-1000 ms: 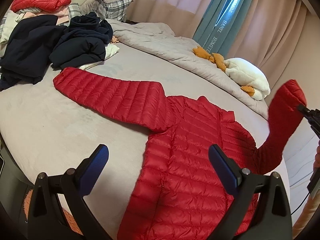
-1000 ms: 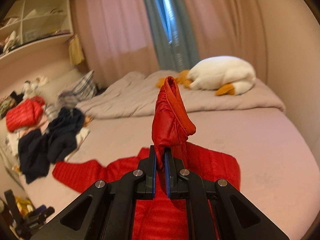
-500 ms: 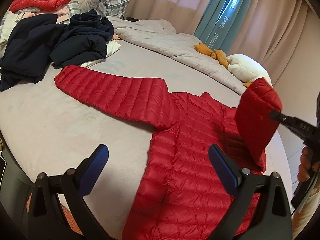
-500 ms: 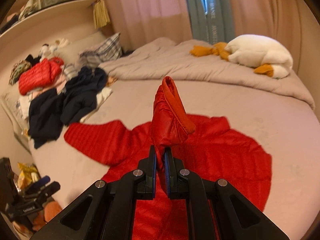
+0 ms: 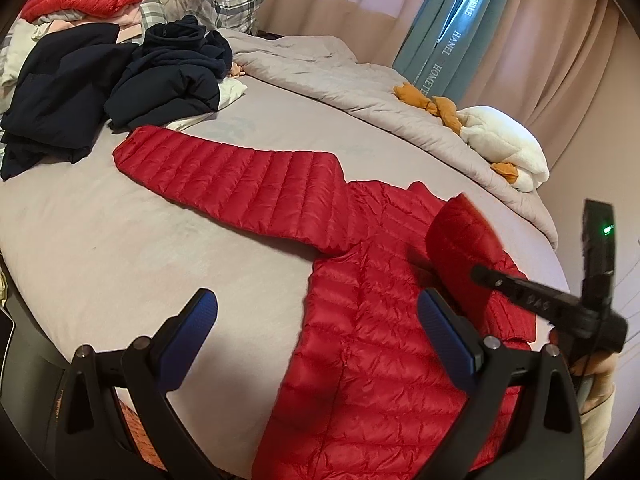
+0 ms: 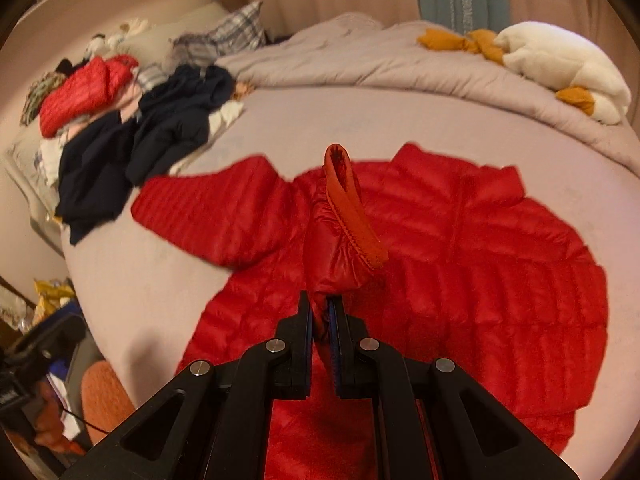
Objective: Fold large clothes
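Your right tongs [image 6: 321,312] pinch the sleeve [image 6: 340,232] cuff right above the jacket [image 6: 500,272] chest; left tongs [image 5: 316,332] hang spread, the other sleeve [image 5: 236,184] stretching away leftward.

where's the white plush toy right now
The white plush toy lies on the bunched grey duvet at the bed's far edge, right side of both views, below the blue curtain.

Right tongs [image 6: 323,312] pinch red jacket's [image 6: 472,264] sleeve cuff [image 6: 348,208].
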`<state>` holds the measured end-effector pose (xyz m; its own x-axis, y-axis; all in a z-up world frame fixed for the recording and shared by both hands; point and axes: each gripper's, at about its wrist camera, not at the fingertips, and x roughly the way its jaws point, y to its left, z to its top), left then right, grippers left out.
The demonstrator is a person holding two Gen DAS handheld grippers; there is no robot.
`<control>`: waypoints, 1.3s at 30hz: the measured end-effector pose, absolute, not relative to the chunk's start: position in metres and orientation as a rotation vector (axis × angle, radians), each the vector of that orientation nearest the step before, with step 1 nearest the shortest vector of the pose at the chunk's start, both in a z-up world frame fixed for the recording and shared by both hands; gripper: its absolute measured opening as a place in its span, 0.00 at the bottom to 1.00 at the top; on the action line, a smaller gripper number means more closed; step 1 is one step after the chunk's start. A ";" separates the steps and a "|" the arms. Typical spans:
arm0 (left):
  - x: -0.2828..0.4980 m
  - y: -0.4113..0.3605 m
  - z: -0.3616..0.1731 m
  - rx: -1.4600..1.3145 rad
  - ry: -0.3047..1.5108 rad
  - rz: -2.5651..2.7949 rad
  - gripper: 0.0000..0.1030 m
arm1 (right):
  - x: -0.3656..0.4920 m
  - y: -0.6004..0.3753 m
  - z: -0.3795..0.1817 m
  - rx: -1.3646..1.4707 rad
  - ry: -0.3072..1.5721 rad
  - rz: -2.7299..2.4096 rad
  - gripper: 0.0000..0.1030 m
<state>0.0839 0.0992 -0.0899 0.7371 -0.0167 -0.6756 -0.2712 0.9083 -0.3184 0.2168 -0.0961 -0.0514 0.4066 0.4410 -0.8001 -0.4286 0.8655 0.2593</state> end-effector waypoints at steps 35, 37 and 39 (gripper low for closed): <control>0.146 0.076 -0.111 -0.471 0.778 -0.078 0.93 | 0.188 -0.149 -0.049 0.118 0.991 0.320 0.61; 0.161 0.069 -0.121 -0.492 0.799 -0.105 0.88 | 0.187 -0.163 -0.049 0.155 0.981 0.265 0.61; 0.177 0.061 -0.135 -0.518 0.843 -0.145 0.87 | 0.184 -0.178 -0.053 0.207 0.990 0.220 0.61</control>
